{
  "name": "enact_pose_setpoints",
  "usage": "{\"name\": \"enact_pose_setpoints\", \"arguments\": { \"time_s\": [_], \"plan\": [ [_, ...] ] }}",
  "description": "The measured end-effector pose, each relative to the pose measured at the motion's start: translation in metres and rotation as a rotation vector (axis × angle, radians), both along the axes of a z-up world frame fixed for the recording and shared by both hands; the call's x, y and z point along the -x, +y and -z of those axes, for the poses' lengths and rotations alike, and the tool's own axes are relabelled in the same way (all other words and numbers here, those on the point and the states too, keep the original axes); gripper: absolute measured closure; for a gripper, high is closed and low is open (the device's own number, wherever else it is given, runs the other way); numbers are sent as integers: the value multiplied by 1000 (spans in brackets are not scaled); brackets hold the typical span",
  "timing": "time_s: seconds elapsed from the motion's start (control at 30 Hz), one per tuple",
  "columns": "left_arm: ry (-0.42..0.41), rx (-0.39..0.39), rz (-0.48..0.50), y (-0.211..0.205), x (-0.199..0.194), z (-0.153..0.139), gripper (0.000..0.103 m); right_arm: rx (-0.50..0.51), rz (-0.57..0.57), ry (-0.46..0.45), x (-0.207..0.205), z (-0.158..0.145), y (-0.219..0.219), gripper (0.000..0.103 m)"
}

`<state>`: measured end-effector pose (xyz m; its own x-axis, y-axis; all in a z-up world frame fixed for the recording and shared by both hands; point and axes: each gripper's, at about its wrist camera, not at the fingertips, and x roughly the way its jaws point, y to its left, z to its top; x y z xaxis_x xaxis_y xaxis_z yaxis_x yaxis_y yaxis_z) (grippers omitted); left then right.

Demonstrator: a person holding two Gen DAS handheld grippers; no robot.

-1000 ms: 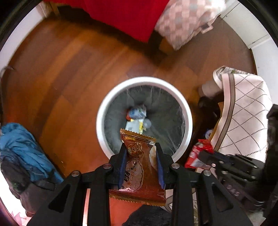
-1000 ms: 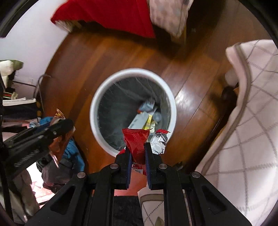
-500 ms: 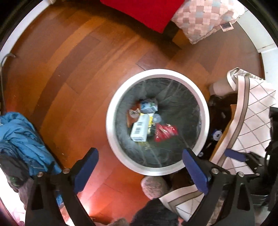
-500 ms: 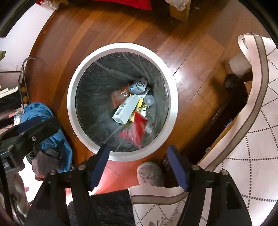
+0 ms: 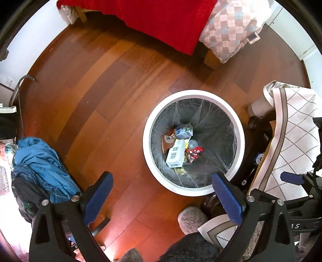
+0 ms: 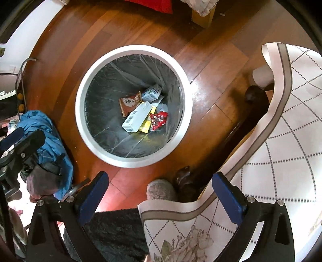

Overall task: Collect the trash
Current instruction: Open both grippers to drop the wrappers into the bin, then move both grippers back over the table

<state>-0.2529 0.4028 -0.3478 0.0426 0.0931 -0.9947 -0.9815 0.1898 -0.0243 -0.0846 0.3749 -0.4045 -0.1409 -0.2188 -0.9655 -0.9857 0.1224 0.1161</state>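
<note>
Left gripper (image 5: 162, 182) and right gripper (image 6: 160, 182) both spread wide, empty, above bin (image 6: 96, 66). White box (image 6: 136, 116) lies inside bin, long axis diagonal; brown wrapper (image 6: 128, 103) and red wrapper (image 6: 159, 120) beside it. Right view shows brown wrapper face fully; left view only its edge (image 5: 167, 142).

Barcode on white box (image 5: 175, 154), its digits unreadable, "S" on right tool (image 5: 297, 225)

bin (image 6: 84, 121): white rim, grey liner | wrappers: brown (image 6: 128, 103), red (image 6: 159, 120), yellow (image 6: 146, 126) | carton (image 6: 136, 116): white, black barcode | floor (image 5: 100, 90): reddish-brown wood | blanket (image 5: 165, 18): red | pillow (image 5: 231, 28): pink-grey checks | cloth (image 6: 281, 141): cream, dotted diamonds, taupe border | jacket (image 5: 40, 161): blue | tool pads (image 5: 98, 197): blue
</note>
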Motion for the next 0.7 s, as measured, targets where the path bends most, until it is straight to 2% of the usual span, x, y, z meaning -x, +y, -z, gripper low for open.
{"name": "enact_pose_setpoints", "arguments": {
  "time_s": [0.43,0.7],
  "plan": [
    [-33,-123,2,-49,5,-70,2,-169,49,24,-8,-87,-31,0],
    [-48,-253,4,-96,8,-129,2,-341,46,20,-5,-160,-70,0]
  ]
}}
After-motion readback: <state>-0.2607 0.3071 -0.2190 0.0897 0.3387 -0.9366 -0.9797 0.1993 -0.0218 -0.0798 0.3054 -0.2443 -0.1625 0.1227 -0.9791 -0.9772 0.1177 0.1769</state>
